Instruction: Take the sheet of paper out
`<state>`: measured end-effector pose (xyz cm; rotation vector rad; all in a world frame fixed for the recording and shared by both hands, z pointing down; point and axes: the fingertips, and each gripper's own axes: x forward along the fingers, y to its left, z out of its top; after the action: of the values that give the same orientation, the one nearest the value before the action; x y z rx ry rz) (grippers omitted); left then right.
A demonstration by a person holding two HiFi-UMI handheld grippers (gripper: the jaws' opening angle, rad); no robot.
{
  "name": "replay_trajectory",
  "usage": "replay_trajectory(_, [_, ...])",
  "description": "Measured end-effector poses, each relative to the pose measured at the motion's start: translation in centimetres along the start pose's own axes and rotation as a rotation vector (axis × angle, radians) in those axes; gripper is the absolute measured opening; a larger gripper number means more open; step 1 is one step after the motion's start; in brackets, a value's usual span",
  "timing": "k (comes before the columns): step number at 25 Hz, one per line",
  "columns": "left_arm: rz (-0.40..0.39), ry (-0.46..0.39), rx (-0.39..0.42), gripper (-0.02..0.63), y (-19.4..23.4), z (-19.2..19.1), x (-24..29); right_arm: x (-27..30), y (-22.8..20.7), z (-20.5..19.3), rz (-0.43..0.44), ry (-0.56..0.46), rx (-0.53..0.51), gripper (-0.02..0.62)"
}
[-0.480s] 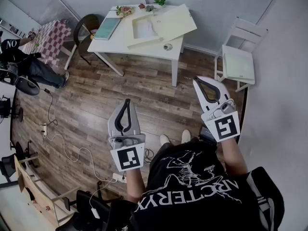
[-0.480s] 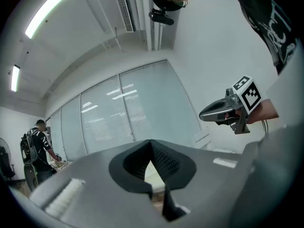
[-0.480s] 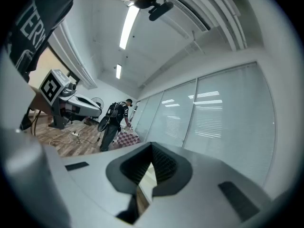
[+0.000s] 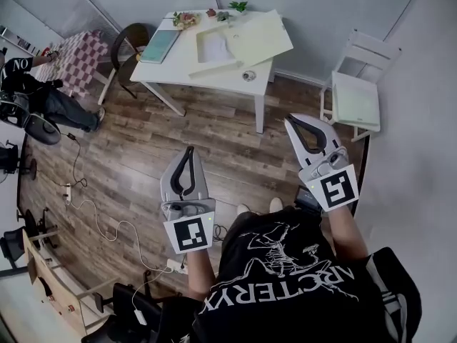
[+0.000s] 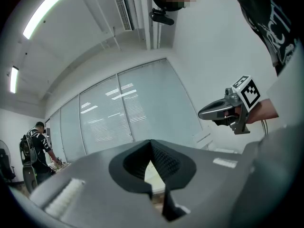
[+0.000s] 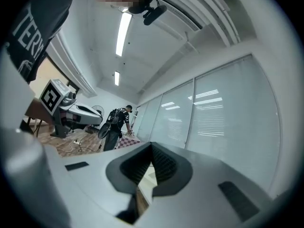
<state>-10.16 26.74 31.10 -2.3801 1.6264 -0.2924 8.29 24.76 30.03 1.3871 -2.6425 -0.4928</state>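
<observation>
Glowing ceiling lamp [image 5: 50, 9], gripper views only.

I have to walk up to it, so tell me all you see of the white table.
The white table stands on slim white legs on the wood floor, close to the wall. On its rectangular top lie a flat cream case, a teal book and small plants at the far edge.

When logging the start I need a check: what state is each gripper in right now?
Left grey gripper: closed, holding nothing.
Right grey gripper: closed, holding nothing.
</observation>
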Motion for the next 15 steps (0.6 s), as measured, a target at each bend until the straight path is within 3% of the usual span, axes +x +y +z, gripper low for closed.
replay_trajectory(8, [0.036, 0.022, -0.017, 0.012, -1.7, -0.3, 2.3, -0.3, -2.9, -2.4, 0.021, 0.023, 0.048, 0.012])
replay_trajectory(15, [0.040, 0.046, -0.043, 0.012, -1.1, -2.1, 6.8, 3.5, -5.3, -5.2, 0.056, 0.052, 0.047, 0.012])
